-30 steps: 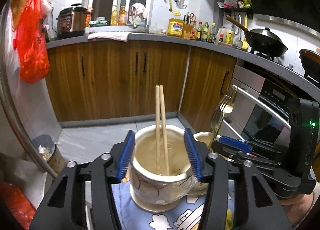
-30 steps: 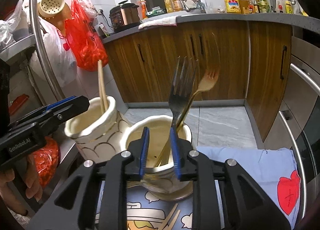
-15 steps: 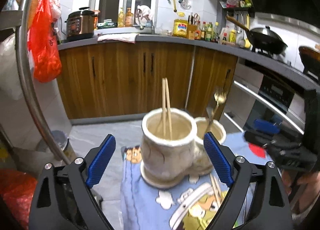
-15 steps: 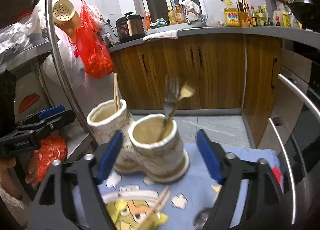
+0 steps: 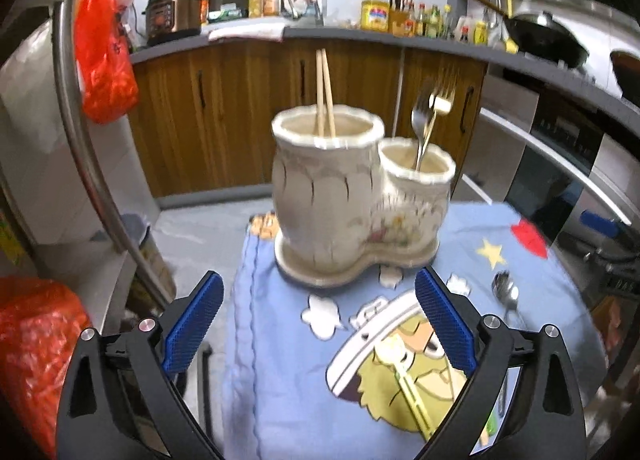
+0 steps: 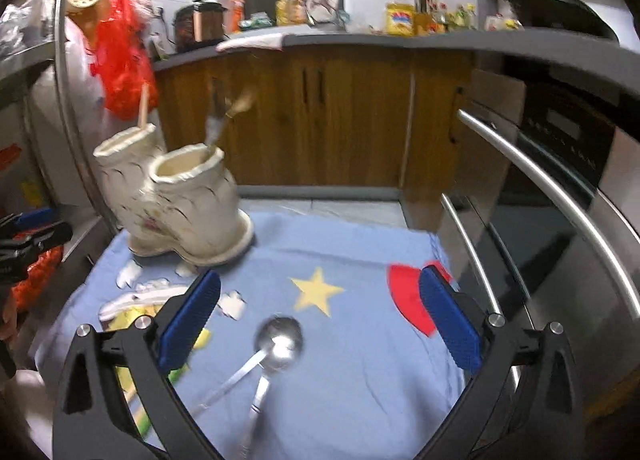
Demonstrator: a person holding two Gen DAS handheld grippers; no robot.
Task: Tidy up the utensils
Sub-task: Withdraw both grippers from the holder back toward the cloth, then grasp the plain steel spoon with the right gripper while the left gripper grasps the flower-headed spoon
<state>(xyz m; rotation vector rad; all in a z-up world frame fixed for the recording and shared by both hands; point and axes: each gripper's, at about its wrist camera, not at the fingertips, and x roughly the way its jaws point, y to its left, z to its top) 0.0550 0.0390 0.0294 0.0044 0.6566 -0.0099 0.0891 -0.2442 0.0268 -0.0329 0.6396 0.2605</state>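
Above the blue cloth (image 5: pixel 280 340), left tongs (image 5: pixel 318 324) and right tongs (image 6: pixel 320 318) gape wide, both empty

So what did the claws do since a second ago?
Both claws opened and pulled back from the holder. The right claw let go of the fork, which stands in the small cup, and now hangs over the spoons. The left claw is empty. The chopsticks stayed in the tall cup.

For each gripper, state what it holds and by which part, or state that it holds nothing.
Nothing is held. The left gripper and the right gripper both stand open with nothing between their fingers, above the blue cloth.
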